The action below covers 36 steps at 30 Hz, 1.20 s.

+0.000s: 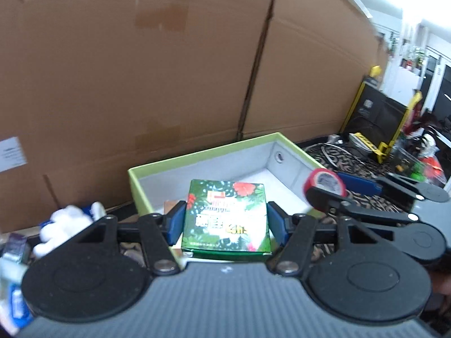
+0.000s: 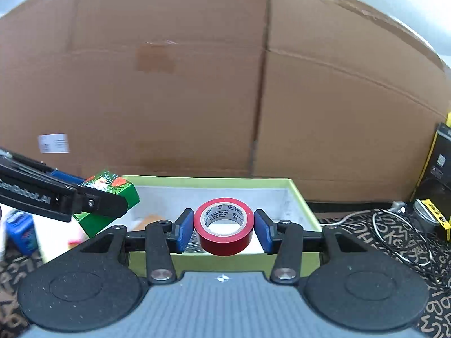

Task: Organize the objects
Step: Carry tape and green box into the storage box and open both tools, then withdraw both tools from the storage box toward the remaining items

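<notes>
My left gripper is shut on a green box with a red flower print, held above the near edge of an open light-green storage box. My right gripper is shut on a roll of red tape, hanging over the near wall of the same storage box. In the left wrist view the red tape and the right gripper sit to the right. In the right wrist view the green flower box and the left gripper sit to the left.
A tall brown cardboard wall stands right behind the storage box. White and blue items lie at the left. Cables and a black and yellow case lie on the patterned cloth at the right.
</notes>
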Each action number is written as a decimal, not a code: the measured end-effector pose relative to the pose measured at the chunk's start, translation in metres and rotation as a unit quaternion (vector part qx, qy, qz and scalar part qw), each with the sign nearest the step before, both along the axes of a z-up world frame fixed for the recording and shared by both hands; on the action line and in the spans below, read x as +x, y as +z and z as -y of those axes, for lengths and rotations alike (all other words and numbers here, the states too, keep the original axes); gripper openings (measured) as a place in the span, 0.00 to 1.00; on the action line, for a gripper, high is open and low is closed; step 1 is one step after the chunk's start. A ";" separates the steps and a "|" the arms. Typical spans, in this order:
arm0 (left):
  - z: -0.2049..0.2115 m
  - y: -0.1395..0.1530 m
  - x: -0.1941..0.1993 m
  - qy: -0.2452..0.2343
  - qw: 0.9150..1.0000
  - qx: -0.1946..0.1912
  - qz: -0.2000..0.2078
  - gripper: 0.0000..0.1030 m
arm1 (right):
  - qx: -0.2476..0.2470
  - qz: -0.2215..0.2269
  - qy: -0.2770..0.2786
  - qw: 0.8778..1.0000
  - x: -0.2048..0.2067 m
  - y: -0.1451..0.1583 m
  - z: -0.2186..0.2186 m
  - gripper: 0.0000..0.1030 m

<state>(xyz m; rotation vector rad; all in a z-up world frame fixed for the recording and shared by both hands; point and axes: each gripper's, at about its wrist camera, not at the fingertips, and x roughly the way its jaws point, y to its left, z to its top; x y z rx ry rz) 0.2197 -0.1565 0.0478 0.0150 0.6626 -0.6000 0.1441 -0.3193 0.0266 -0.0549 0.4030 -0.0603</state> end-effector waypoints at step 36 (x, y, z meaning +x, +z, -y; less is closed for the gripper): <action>-0.016 0.002 -0.011 0.064 0.996 -0.032 0.060 1.00 | 0.032 0.096 -0.029 0.994 -0.045 0.018 0.009 0.87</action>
